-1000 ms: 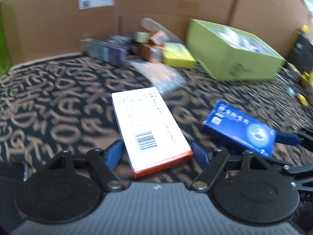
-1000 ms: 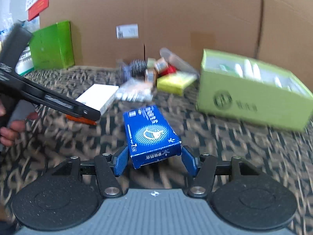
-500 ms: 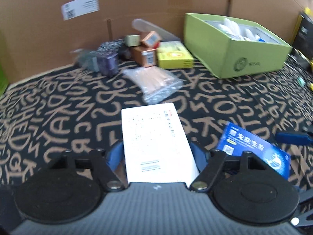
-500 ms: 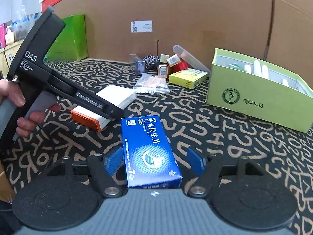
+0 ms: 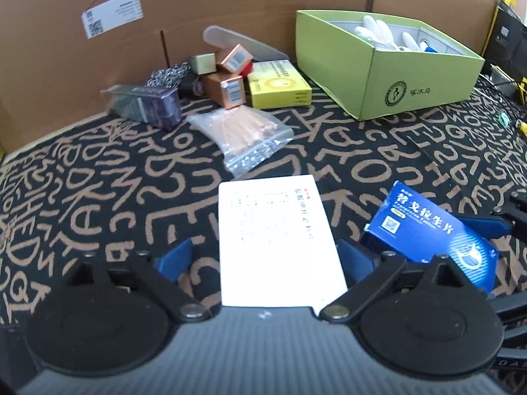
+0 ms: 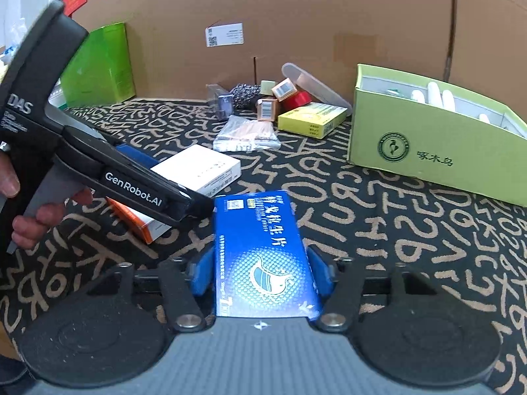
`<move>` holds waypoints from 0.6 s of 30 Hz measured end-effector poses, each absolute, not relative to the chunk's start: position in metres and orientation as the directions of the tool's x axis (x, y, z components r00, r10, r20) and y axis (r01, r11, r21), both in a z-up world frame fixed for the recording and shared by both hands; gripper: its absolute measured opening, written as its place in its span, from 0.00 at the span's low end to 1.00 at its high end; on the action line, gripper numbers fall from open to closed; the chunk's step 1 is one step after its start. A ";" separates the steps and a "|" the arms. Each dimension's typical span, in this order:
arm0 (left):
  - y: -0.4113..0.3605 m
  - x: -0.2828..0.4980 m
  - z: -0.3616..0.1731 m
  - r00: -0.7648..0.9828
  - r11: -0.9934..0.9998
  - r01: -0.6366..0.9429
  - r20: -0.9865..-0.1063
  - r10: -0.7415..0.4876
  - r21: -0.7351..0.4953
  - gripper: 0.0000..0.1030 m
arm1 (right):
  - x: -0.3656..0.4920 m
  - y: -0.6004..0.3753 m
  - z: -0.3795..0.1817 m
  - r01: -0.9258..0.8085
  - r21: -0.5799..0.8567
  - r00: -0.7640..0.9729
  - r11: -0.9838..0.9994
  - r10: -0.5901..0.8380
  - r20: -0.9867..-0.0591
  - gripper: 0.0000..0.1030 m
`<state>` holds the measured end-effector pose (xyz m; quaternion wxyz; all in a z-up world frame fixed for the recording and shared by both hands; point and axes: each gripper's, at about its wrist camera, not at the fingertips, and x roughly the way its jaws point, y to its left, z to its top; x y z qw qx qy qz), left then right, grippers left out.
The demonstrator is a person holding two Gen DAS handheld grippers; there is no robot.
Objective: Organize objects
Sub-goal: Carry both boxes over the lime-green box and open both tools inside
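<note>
A white box with an orange end [image 5: 273,230] lies flat on the lettered cloth between the fingers of my left gripper [image 5: 263,256]. Its jaws are opening: the left pad stands clear of the box and the right pad is close beside it. A blue medicine box [image 6: 263,256] sits between the fingers of my right gripper [image 6: 260,273], whose jaws are closing with both pads against the box's long sides. The blue box [image 5: 428,230] lies just right of the white one. In the right wrist view the white box [image 6: 201,164] lies under the left gripper's black body [image 6: 131,184].
A light green open box [image 5: 388,75] with white gloves stands at the back right. Along the cardboard wall [image 5: 230,0] lie a yellow box [image 5: 280,82], small orange boxes [image 5: 227,89], a dark purple box [image 5: 145,103] and a clear bag [image 5: 243,131]. Another green box [image 6: 98,65] stands far left.
My left gripper moved forward over the white box, then its jaws spread off it. The right jaws widened, slid further along the blue box and narrowed onto it again.
</note>
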<state>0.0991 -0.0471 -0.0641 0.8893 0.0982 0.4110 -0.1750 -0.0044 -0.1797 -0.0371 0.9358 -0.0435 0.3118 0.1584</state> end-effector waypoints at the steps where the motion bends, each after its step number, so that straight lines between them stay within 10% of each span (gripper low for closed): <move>1: -0.048 0.099 -0.063 0.599 0.916 0.401 -0.763 -0.241 0.025 0.86 | -0.006 -0.180 -0.037 -0.323 0.009 0.758 0.946 0.264 -0.597 0.60; 5: -0.054 0.097 -0.060 0.595 0.902 0.431 -0.757 -0.272 0.014 0.66 | -0.013 -0.189 -0.035 -0.284 0.004 0.772 0.959 0.231 -0.592 0.60; 18: -0.112 0.096 0.011 0.568 0.806 0.576 -0.642 -0.514 -0.136 0.65 | -0.034 -0.264 0.002 -0.083 0.056 0.867 0.995 0.100 -0.488 0.59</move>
